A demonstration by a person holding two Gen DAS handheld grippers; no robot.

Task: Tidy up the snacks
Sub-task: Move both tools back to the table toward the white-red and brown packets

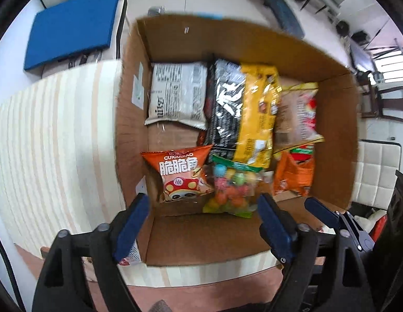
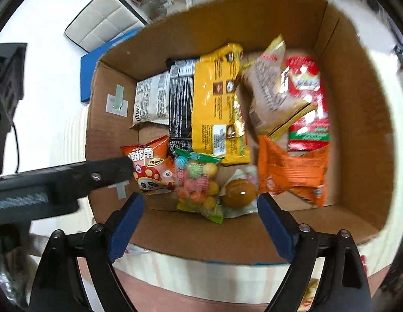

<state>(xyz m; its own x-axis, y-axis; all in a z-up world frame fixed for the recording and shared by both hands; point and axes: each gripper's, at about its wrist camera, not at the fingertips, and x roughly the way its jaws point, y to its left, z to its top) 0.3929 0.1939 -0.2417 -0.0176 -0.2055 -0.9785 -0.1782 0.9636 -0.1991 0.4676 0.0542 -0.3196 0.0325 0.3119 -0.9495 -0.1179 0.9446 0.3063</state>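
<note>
Both grippers poised over cardboard box (image 1: 253, 39), pointing steeply down. Left gripper (image 1: 201, 213): jaws spread wide, nothing between pads, blue fingertips (image 1: 131, 223) clear of all packets. Right gripper (image 2: 201, 218): likewise wide apart and empty; its fingertips (image 2: 274, 223) hang above near wall of box.

Progress, judged from contents: well advanced. Box, standing on striped tablecloth (image 1: 53, 135), already holds a full layer of snacks. Noted inside:
- white packet (image 1: 175, 93) at far left corner, lying flat;
- black packet (image 1: 225, 104) beside it, partly overlapped by yellow packet (image 1: 256, 114);
- beige packet (image 2: 271, 96) and red packet (image 2: 308, 104) toward right wall, overlapping;
- orange packet (image 2: 292, 171) at near right, crumpled;
- small orange crisp bag (image 1: 180, 174) at near left, propped upright, print facing up;
- clear bag of coloured sweets (image 1: 230, 189) just beside it;
- wrapped brown round item (image 2: 239, 192), seen from right wrist view only, touching sweets bag.

Remaining work: apparently little. Corner of one packet visible outside box under left gripper's left finger (image 1: 128, 257), and a yellow wrapper (image 2: 309, 296) at lower edge of right view; probably still to be loaded. Whether more lies elsewhere: cannot tell.

Condition of goods: wrappers glossy, soft, unevenly stacked; arrangement loose rather than neat. Some blur in both views.
</note>
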